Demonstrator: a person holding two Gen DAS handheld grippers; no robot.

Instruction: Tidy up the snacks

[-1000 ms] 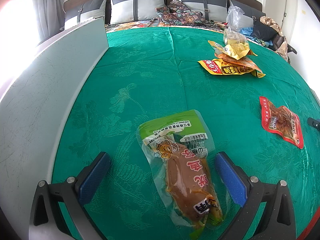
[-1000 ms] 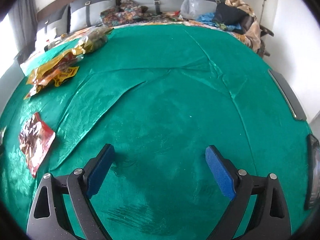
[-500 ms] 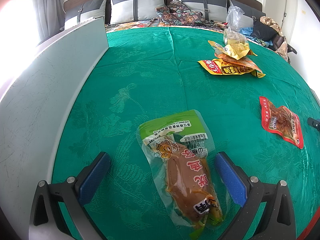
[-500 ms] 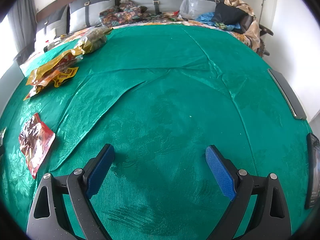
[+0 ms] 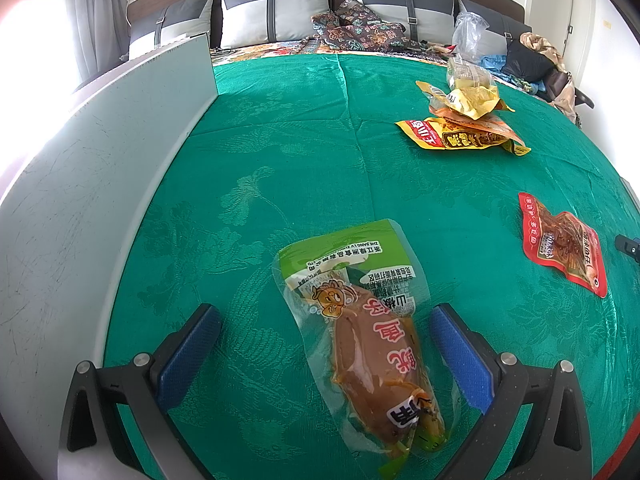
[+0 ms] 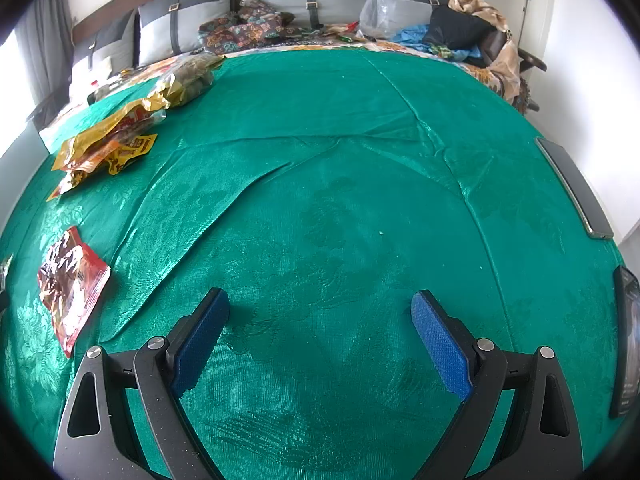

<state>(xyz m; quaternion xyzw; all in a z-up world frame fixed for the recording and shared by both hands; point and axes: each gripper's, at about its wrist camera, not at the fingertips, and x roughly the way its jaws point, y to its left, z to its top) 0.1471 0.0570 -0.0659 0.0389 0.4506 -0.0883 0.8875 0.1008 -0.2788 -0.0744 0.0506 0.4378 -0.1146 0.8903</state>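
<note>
A clear-and-green packet with a brown sausage-like snack [image 5: 360, 328] lies on the green cloth between the fingers of my left gripper [image 5: 324, 320], which is open and not touching it. A red snack packet [image 5: 562, 242] lies to the right, seen also in the right wrist view as the red packet [image 6: 72, 284] at far left. A pile of yellow and orange snack bags [image 5: 464, 124] sits farther back; the same pile [image 6: 112, 144] shows at upper left. My right gripper [image 6: 320, 308] is open over bare cloth.
A grey-white board [image 5: 92, 184] stands along the left edge of the green cloth [image 5: 304, 152]. Pillows, a plastic bag [image 6: 378, 8] and clothes lie at the back. Two dark phones [image 6: 574, 188] rest at the right edge.
</note>
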